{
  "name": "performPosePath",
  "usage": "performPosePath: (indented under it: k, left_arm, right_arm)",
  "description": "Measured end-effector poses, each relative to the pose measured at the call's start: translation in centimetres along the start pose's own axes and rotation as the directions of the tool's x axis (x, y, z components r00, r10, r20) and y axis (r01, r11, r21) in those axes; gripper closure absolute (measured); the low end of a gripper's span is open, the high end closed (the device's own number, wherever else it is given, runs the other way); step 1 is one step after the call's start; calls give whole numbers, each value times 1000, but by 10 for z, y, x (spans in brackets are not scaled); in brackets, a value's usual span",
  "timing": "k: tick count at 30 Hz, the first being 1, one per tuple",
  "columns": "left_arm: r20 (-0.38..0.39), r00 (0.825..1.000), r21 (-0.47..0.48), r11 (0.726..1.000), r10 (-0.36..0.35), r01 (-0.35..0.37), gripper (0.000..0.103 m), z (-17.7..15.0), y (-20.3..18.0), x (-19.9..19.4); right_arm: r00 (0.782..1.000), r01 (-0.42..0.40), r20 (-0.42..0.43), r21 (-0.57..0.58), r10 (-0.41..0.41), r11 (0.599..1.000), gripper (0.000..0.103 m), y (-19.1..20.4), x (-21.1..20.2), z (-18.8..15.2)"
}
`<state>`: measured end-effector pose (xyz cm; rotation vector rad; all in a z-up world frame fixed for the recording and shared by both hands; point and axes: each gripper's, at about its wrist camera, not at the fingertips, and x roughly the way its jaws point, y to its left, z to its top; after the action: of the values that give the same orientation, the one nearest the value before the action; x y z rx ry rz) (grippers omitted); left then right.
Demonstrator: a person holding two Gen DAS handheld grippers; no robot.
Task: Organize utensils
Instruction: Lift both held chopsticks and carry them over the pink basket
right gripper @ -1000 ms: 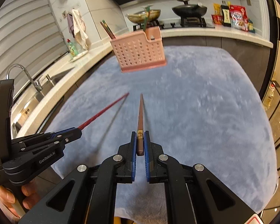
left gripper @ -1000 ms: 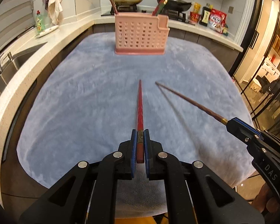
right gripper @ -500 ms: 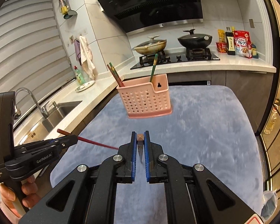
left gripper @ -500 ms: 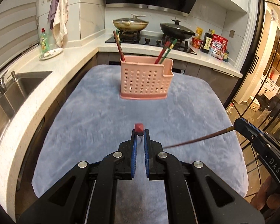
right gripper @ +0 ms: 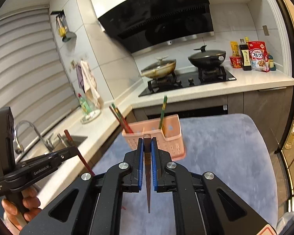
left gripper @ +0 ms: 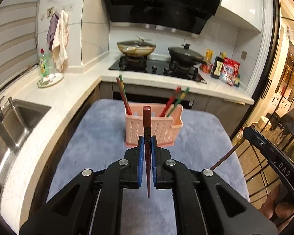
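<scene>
From the left wrist view we saw the left tongs (left gripper: 146,143) clenched on a dark red lacquered chopstick (left gripper: 147,121), held upright, its thin tip hanging below the pads. Ahead stood the pink perforated plastic utensil caddy (left gripper: 153,129) on the grey-blue plush mat (left gripper: 100,141) covering the counter, chopsticks already leaning in its compartments. Only this view showed the steel sink basin (left gripper: 19,121). From the right wrist view we saw the right tongs (right gripper: 147,146) gripping a brown wooden chopstick (right gripper: 147,143), likewise upright, and the fingers of the left hand (right gripper: 25,205) at the lower left.
</scene>
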<state>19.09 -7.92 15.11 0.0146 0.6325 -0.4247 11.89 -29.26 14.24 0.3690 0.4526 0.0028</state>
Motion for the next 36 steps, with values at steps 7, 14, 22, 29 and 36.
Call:
performPosePath:
  k: [7, 14, 22, 29, 36]
  left_arm:
    - [114, 993, -12, 999, 36, -35, 96, 71, 6, 12]
    - [182, 982, -32, 998, 50, -45, 96, 119, 14, 36]
    - [189, 980, -26, 998, 63, -59, 96, 138, 17, 73]
    - [129, 990, -43, 998, 54, -48, 96, 124, 24, 110]
    - [77, 996, -51, 998, 52, -48, 96, 105, 28, 136]
  right_arm:
    - [995, -16, 103, 22, 13, 1000, 96, 2, 33, 68]
    - [986, -7, 169, 25, 3, 1000, 96, 8, 77, 121]
    - [989, 32, 143, 7, -32, 999, 96, 6, 130, 137]
    - [997, 46, 68, -3, -45, 999, 96, -1, 166, 111]
    - [999, 51, -4, -19, -51, 998, 96, -3, 193, 86]
